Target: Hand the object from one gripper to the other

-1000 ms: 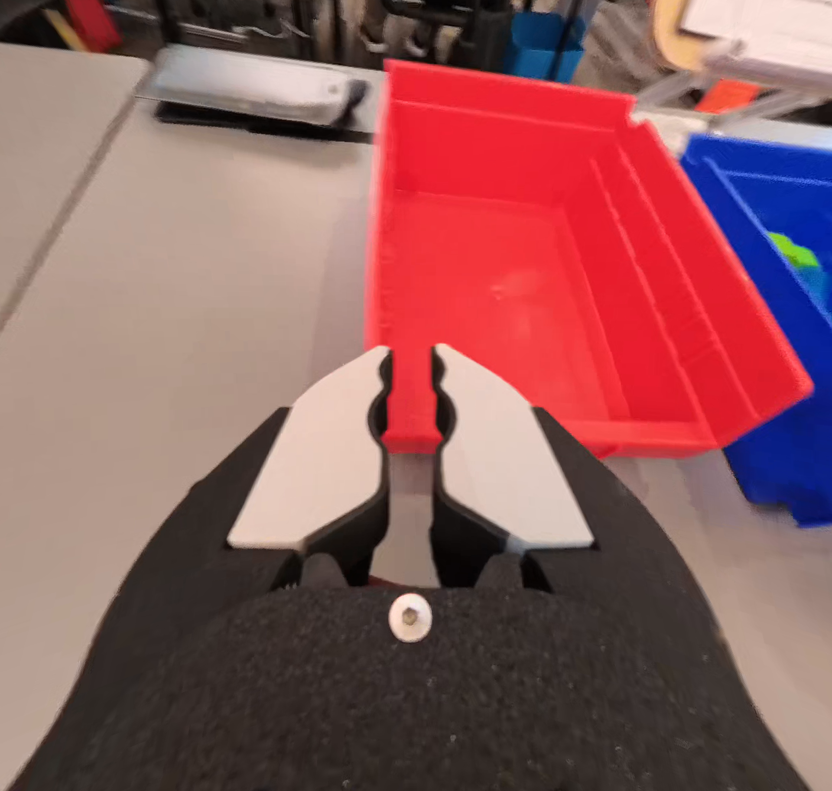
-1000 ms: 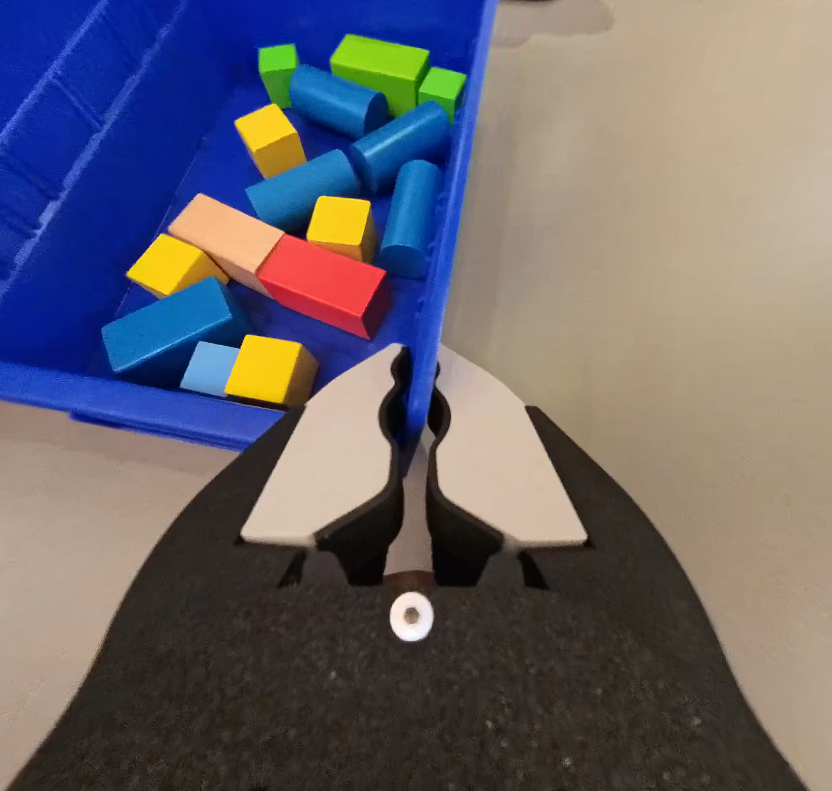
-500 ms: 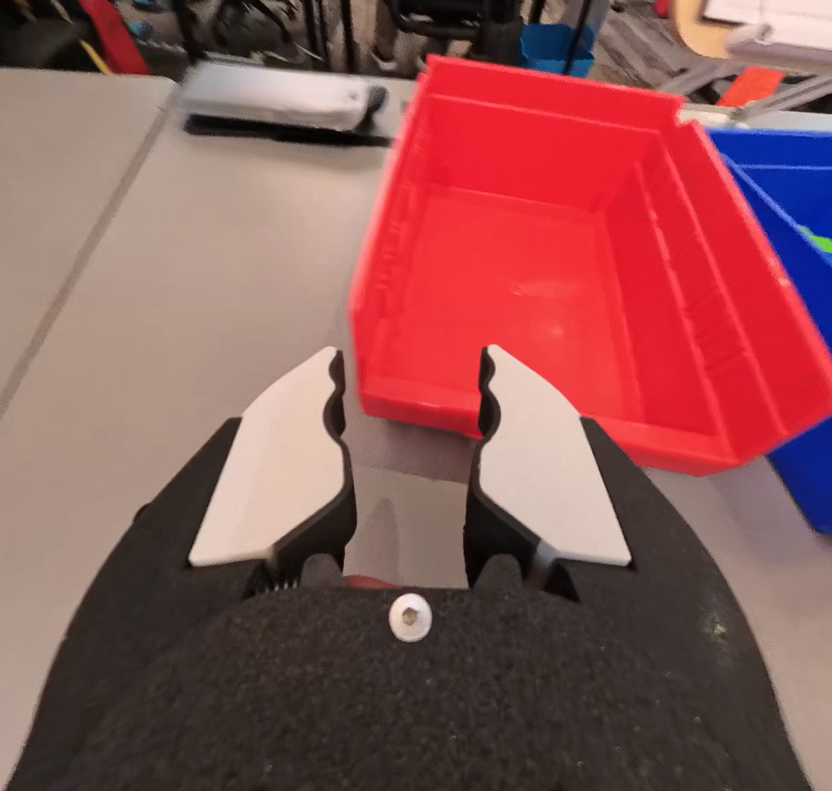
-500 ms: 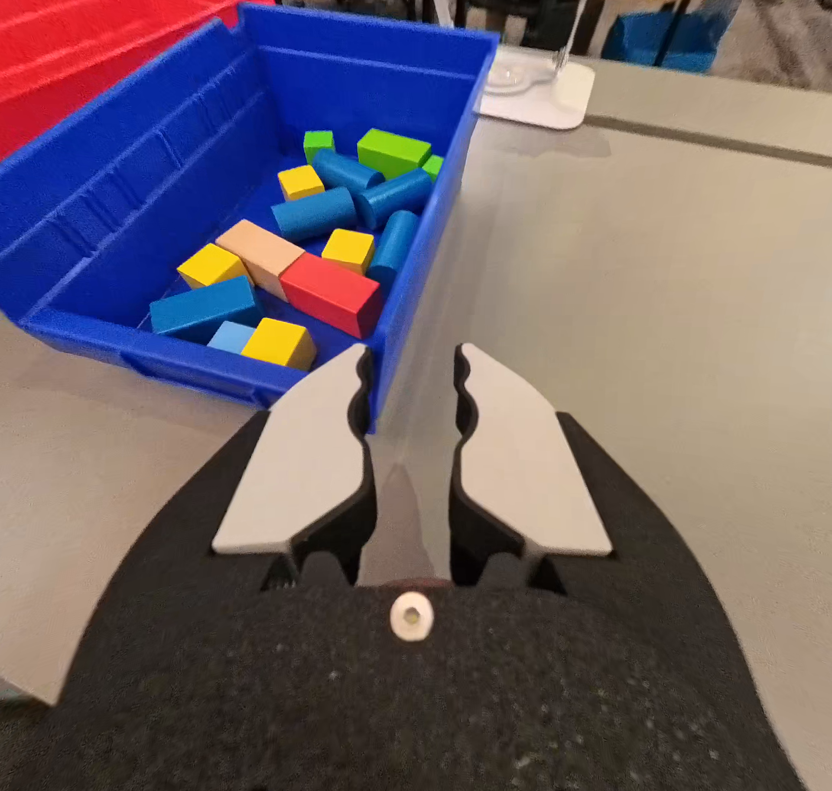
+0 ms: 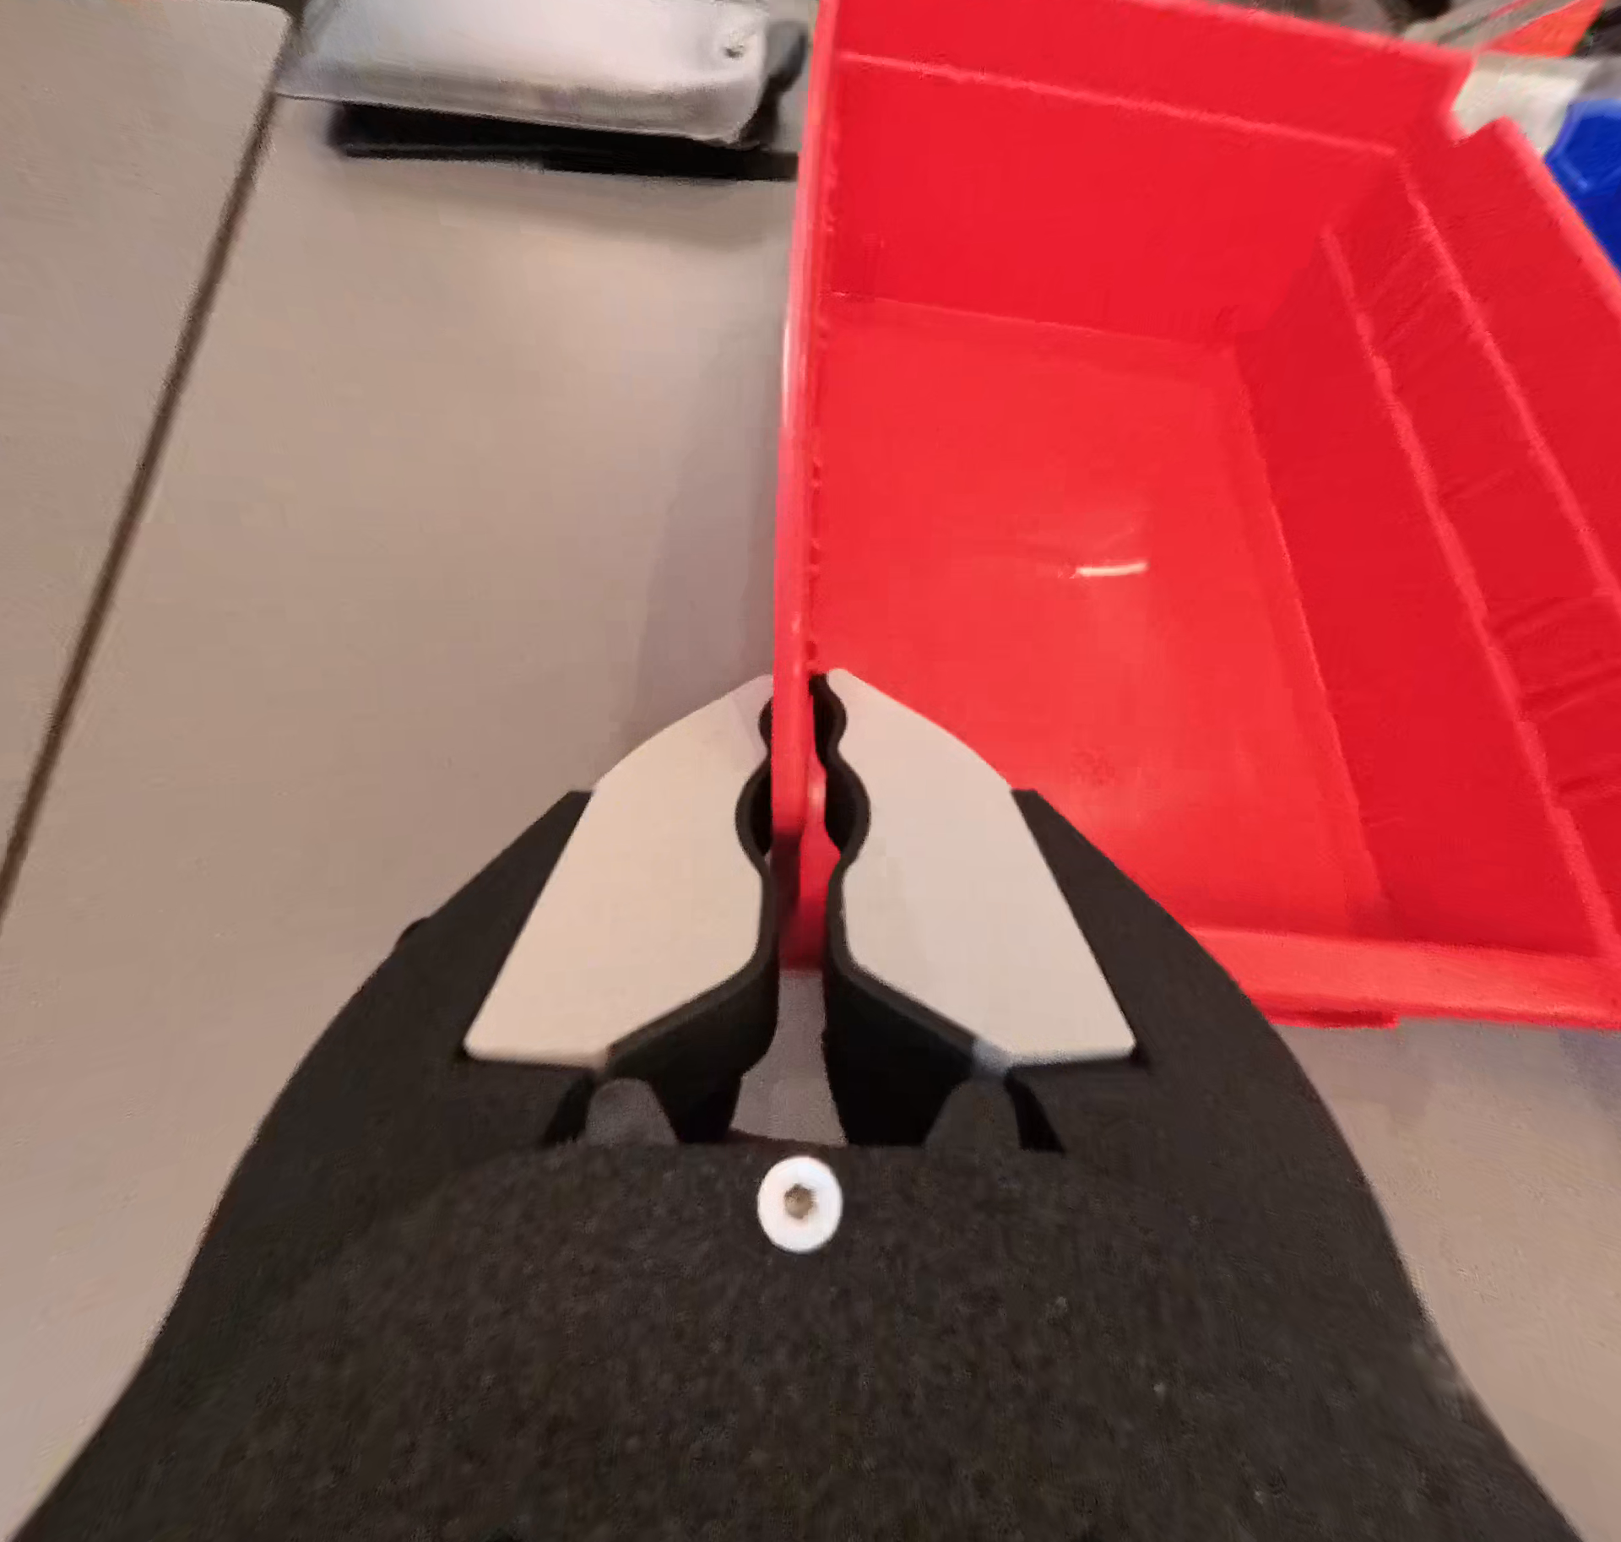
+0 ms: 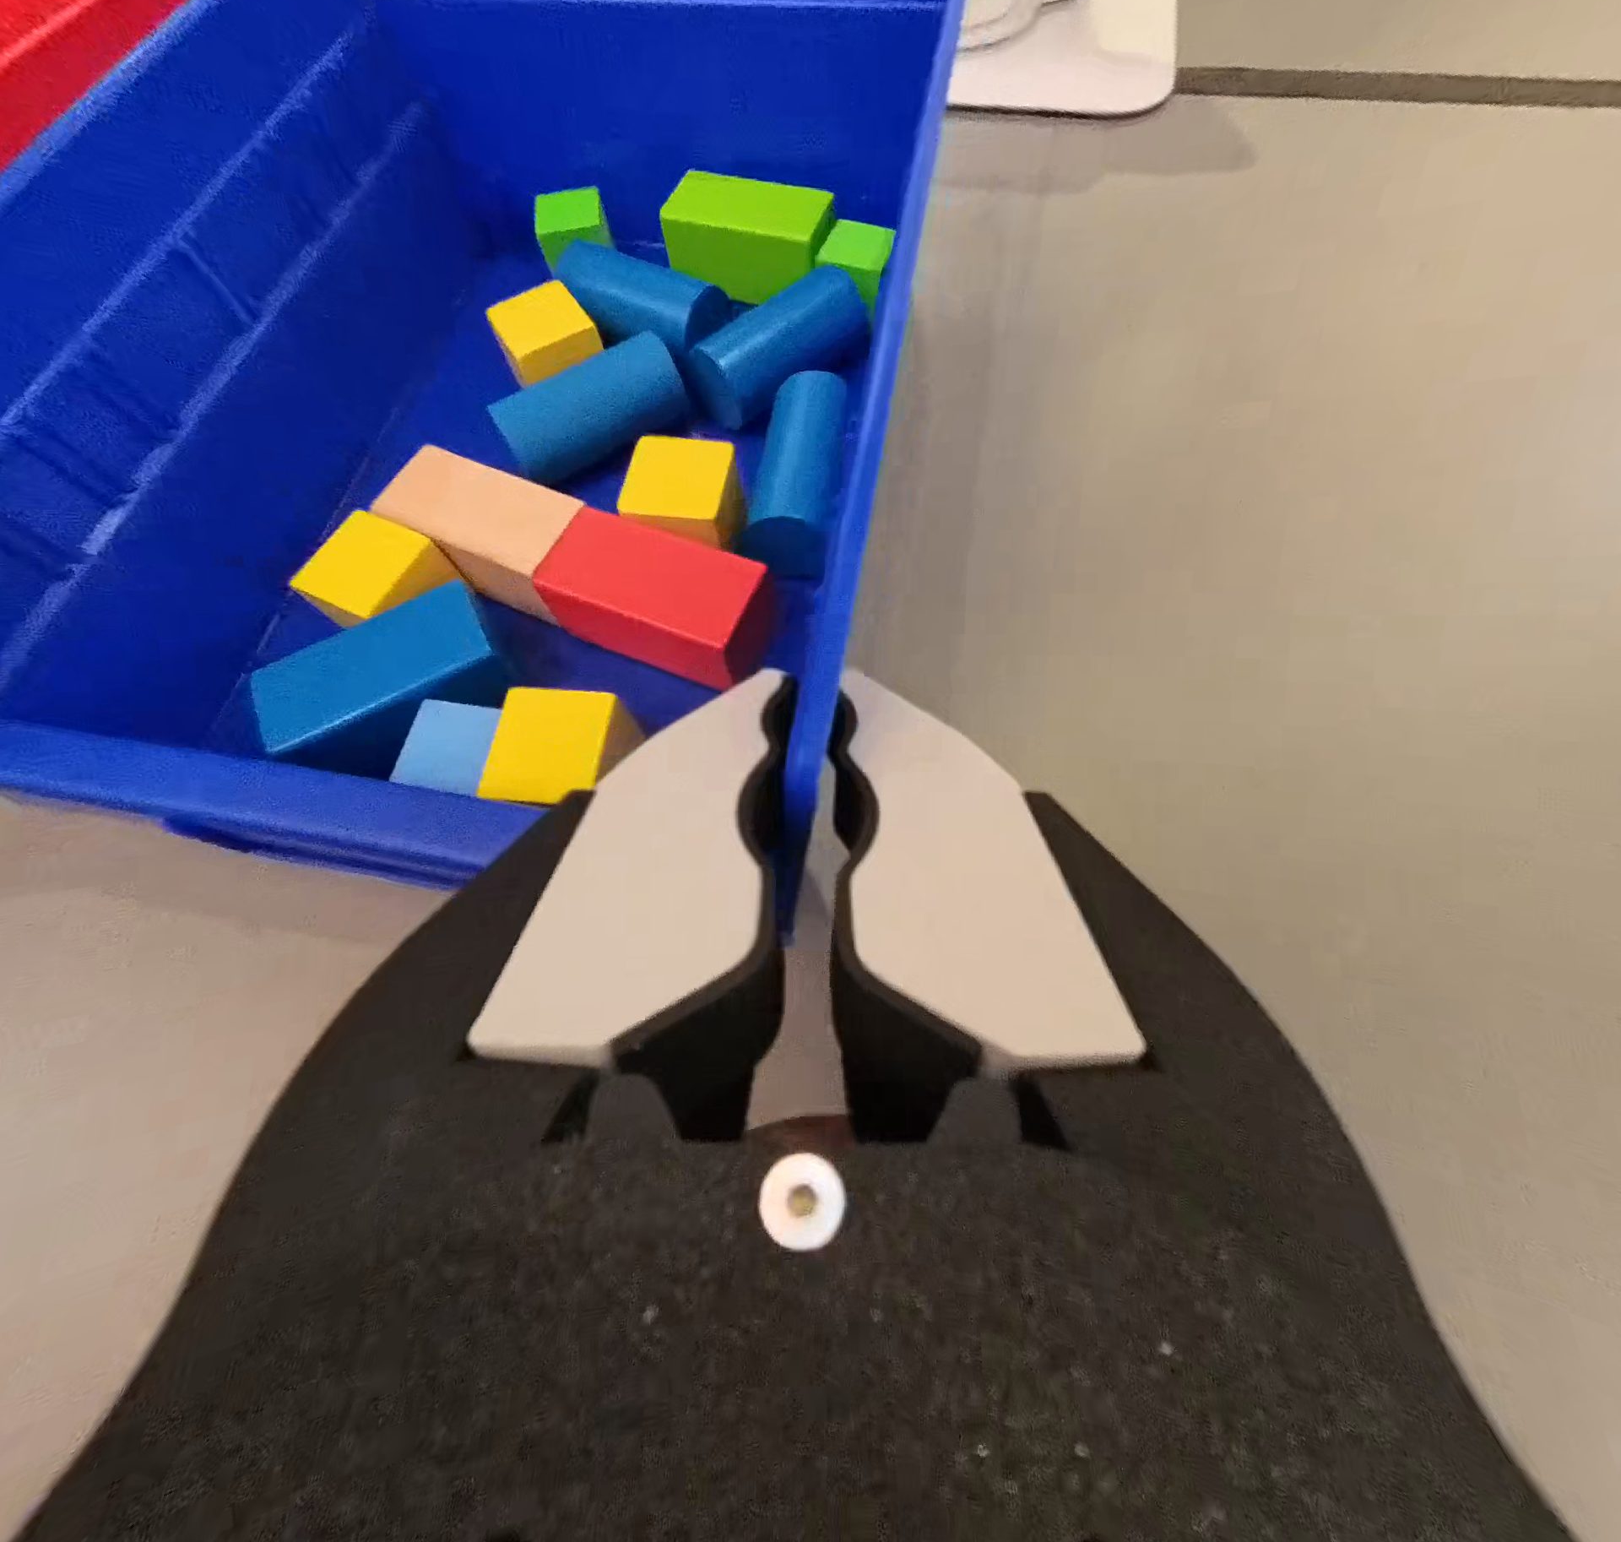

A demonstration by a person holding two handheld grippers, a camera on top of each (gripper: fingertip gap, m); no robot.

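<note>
On the grey table, the left gripper is clamped on the near-left wall of the red bin, the right gripper on the right wall of the blue bin, where the blocks lie unheld.

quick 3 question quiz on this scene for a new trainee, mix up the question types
1. True or false: the red bin holds blocks.
2. The right gripper is shut on: A) a red block B) the blue bin's side wall C) nothing
3. Fill in: the left gripper is clamped on the red bin's ____ wall.

Key
1. False, it is empty.
2. B
3. Left side wall, near the front corner.
</note>
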